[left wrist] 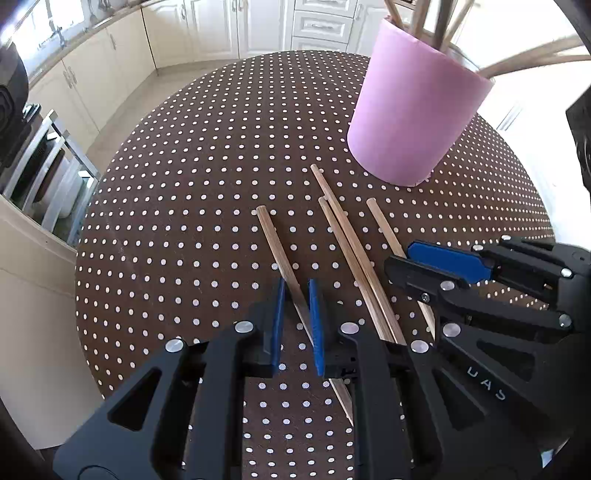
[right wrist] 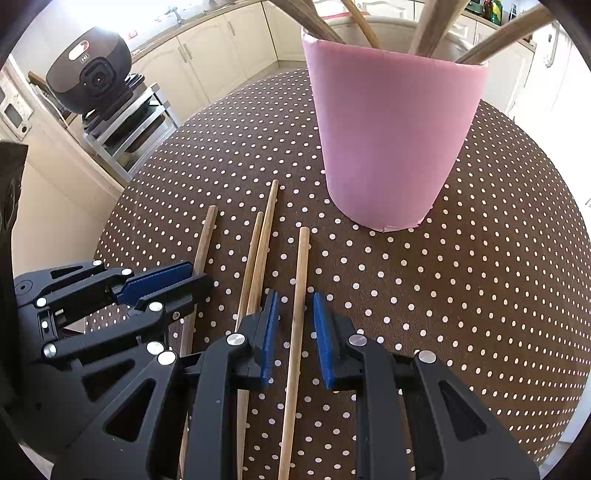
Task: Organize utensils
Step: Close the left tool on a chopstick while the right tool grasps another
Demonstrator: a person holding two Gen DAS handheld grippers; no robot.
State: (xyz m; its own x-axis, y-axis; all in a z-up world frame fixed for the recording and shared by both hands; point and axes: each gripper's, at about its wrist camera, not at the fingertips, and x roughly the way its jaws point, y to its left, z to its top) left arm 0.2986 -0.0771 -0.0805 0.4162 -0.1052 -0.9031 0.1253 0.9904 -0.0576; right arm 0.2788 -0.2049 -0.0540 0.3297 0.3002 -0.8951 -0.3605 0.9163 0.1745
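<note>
Four chopsticks flat on the dotted cloth [left wrist: 192, 177], roughly parallel, far ends toward the cup [left wrist: 413, 110] and clear of its base.

Left stick [left wrist: 273, 240] on its own, bare cloth showing between it and the middle pair [left wrist: 343, 229]. Pair side by side, seemingly touching along their length, one end reaching farther toward the cup than the other. Right stick [right wrist: 301, 277] just beside the pair, apart from it.

Left gripper [left wrist: 296, 295] tipped steeply down, straddling the left stick. Pads narrowly apart, a strip of cloth visible between the stick and the left-hand pad; contact at the other pad not clear.

Right gripper [right wrist: 295, 299] likewise tipped down, astride the right stick. Pads narrowly apart, a gap showing on each side of the stick, no clamp seen.

Grippers close together, with only the pair between them.

Pink cup upright beyond the sticks, wooden utensils [right wrist: 428, 33] leaning out over its rim in several directions.

Open cloth to the left of the left stick, out to the table's round edge. More open cloth to the right of the right stick and alongside the cup, again out to the edge.

Past the left edge, a metal rack [right wrist: 125, 122] with a black appliance [right wrist: 92, 74] on top; cream cabinets [left wrist: 129, 55] behind.
</note>
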